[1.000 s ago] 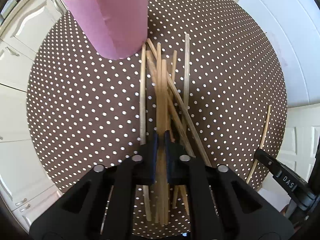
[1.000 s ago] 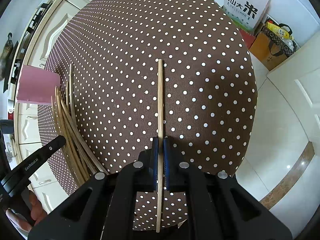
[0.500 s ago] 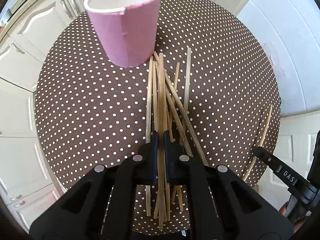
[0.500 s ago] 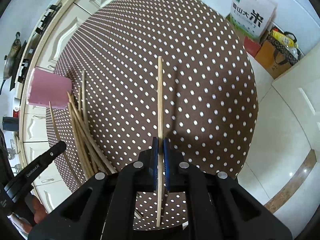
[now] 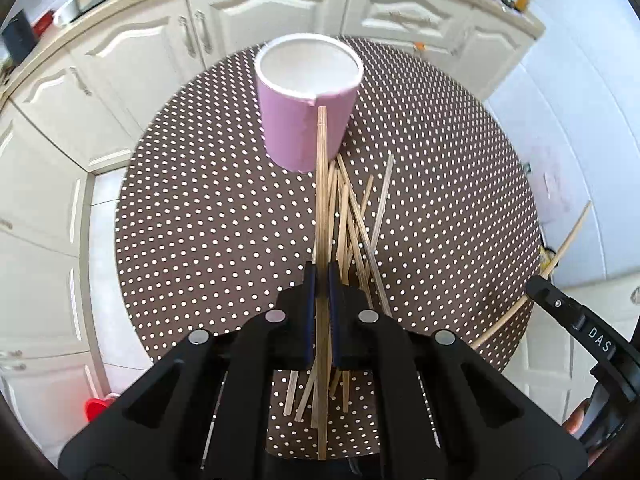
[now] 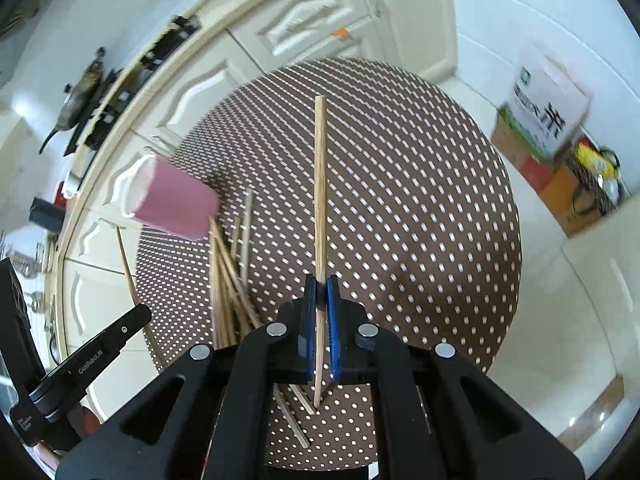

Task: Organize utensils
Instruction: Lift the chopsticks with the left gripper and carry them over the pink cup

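Left wrist: "DAS" on right gripper (image 5: 538,286)

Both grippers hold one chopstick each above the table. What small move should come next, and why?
Probably carry the left gripper forward until its chopstick tip is over the pink cup. The cup stands upright and open, just beyond that tip.

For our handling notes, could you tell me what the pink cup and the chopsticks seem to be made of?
Pink cup: probably paper, matte, with a visible side seam and rolled white rim.
Chopsticks: likely bamboo or wood, pale tan, unpainted, faintly grained.
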Action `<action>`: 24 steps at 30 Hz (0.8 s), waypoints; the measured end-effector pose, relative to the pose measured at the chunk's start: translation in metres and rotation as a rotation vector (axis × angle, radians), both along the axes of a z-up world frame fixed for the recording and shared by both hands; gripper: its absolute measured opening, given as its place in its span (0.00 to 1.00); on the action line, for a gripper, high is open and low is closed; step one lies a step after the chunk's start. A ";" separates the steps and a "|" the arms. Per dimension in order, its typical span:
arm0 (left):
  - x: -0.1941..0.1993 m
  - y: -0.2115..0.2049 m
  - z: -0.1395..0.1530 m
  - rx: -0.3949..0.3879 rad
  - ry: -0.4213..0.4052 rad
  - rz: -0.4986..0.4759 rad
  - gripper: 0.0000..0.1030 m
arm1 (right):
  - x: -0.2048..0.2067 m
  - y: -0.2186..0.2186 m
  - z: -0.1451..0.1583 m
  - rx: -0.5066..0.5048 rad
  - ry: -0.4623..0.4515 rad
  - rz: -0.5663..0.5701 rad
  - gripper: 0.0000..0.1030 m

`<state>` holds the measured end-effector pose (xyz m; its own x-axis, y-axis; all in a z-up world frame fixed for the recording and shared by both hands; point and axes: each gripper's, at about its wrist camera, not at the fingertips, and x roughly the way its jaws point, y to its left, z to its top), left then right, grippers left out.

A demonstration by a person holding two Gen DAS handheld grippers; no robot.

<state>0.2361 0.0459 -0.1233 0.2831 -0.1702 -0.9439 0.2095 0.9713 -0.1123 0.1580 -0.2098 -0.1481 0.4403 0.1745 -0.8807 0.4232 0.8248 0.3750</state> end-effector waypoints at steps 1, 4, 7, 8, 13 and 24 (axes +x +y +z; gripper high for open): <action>-0.001 -0.003 0.003 -0.002 -0.016 0.014 0.06 | 0.001 0.002 0.004 -0.006 -0.012 0.014 0.04; -0.009 -0.009 0.011 -0.018 -0.053 0.059 0.06 | 0.007 0.004 0.018 -0.015 -0.055 0.053 0.04; -0.016 -0.011 0.017 -0.027 -0.096 0.091 0.06 | 0.014 0.008 0.032 -0.026 -0.101 0.096 0.04; -0.016 -0.011 0.018 -0.031 -0.110 0.100 0.06 | 0.017 0.009 0.038 -0.030 -0.118 0.109 0.04; -0.017 -0.008 0.036 -0.046 -0.184 0.156 0.06 | 0.032 0.016 0.067 -0.049 -0.205 0.166 0.04; -0.008 -0.001 0.080 -0.067 -0.341 0.225 0.06 | 0.067 0.027 0.119 -0.081 -0.378 0.263 0.04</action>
<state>0.2280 0.0447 -0.0434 0.6152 -0.1256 -0.7783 0.0284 0.9901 -0.1373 0.2248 -0.1827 -0.0289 0.6829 0.2606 -0.6824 0.0421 0.9186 0.3929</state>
